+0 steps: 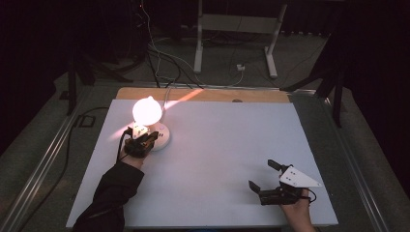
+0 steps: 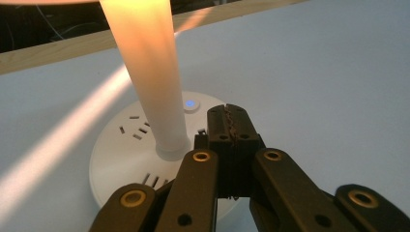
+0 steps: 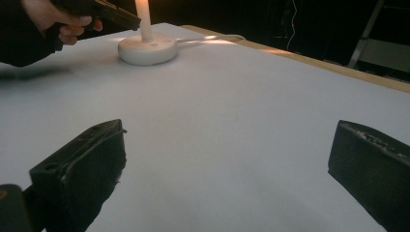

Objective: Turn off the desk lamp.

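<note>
- Left gripper [image 2: 227, 126]: jaws pressed together, empty, tips over the round white lamp base [image 2: 121, 159] at the table's [image 1: 217, 145] far-left, prob. to press its button [image 2: 190, 104] (lamp lit).
- Right gripper [image 1: 267, 180]: wide apart, idle, near side.

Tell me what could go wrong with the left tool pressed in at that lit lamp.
The left tool, jaws shut, sits over the round socket base beside the glowing lamp stem. A sideways nudge could tip the lamp or loosen it. Sliding forward, it might hit the blue-lit button. The base cable could snag if the base shifts.
</note>
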`<action>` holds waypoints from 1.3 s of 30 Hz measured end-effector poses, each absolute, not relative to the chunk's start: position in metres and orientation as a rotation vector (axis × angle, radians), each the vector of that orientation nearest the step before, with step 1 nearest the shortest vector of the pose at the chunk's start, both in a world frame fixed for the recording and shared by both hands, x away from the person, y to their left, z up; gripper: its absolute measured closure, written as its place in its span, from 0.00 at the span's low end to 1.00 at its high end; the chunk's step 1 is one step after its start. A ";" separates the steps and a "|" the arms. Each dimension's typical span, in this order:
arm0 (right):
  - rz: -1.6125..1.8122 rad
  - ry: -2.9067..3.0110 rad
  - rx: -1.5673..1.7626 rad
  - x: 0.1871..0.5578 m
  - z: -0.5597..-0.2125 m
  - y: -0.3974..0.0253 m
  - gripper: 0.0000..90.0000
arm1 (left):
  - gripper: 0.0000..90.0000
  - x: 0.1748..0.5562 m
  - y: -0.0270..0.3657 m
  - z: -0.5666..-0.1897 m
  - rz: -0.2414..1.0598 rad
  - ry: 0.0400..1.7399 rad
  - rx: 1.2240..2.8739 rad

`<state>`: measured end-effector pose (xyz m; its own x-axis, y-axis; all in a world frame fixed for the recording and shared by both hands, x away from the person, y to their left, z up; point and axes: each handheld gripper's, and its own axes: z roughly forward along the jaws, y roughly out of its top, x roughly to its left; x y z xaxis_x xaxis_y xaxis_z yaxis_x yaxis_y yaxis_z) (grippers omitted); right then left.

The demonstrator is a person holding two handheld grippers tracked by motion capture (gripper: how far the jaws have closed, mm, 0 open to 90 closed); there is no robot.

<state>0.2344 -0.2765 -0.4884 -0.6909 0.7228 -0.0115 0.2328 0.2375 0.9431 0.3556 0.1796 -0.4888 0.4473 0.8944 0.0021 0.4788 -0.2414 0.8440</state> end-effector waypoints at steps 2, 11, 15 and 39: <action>1.455 2.066 0.875 0.234 -0.488 -0.277 0.00 | 1.00 0.356 0.180 -0.489 0.646 1.161 1.882; 1.457 2.066 0.872 0.234 -0.488 -0.277 0.00 | 1.00 0.357 0.180 -0.495 0.628 1.165 1.898; 1.457 2.067 0.876 0.234 -0.488 -0.277 0.00 | 1.00 0.358 0.181 -0.498 0.619 1.169 1.903; 1.457 2.073 0.874 0.235 -0.489 -0.276 0.00 | 1.00 0.361 0.179 -0.511 0.619 1.177 1.938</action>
<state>0.2345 -0.2765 -0.4885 -0.6941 0.7198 -0.0081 0.2360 0.2382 0.9421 0.3614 0.1792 -0.5109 0.4549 0.8904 0.0135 0.5162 -0.2761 0.8107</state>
